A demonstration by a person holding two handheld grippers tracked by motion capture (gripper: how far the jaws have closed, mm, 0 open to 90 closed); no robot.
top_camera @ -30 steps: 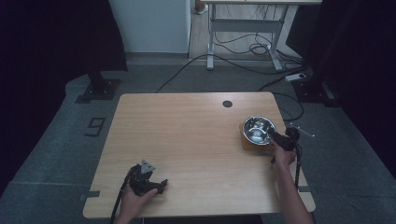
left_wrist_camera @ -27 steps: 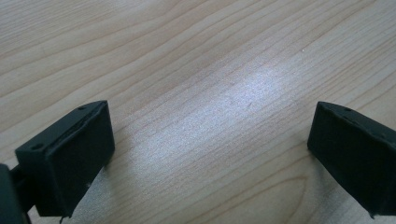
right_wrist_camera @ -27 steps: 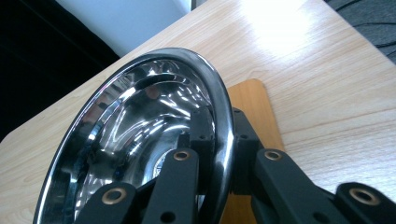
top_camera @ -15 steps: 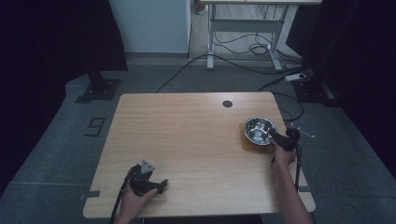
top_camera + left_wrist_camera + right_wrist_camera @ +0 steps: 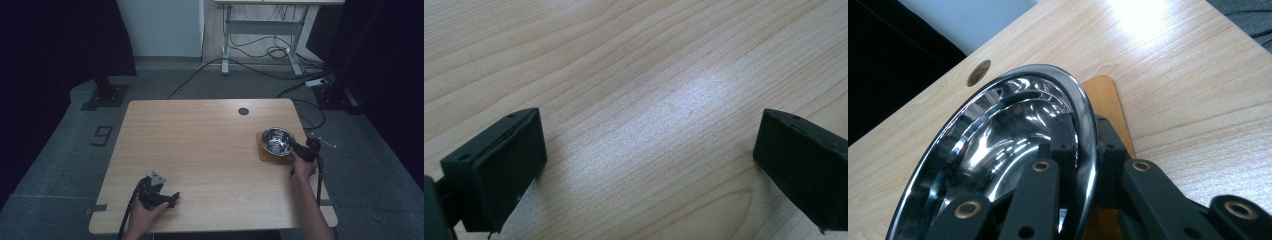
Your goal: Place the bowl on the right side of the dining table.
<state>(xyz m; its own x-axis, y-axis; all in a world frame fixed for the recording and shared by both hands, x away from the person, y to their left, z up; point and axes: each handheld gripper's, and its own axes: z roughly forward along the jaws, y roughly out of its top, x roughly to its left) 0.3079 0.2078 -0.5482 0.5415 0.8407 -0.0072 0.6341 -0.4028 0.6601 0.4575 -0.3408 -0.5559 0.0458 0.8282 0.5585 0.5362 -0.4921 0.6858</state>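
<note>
The high view is dim, with black surroundings and soft detail; the wooden bench (image 5: 210, 150) is the brightest area. In the left gripper view, a pale glare patch sits on the woodgrain. In the right gripper view, the steel bowl (image 5: 998, 145) shows sharp mirror reflections, and the far bench corner is washed out.

The high view looks forward and down from above the person's side, far enough off to take in the whole pale wooden counter (image 5: 200, 150) and the grey floor around it. The left gripper view rides low and very near the bare wood, facing along its own two black tongs (image 5: 649, 170). The right gripper view sits close behind the shiny round steel bowl (image 5: 998, 150), facing across the counter; it shares that bowl (image 5: 278, 140) and the orange wooden board (image 5: 1105, 105) under it with the high view.
</note>
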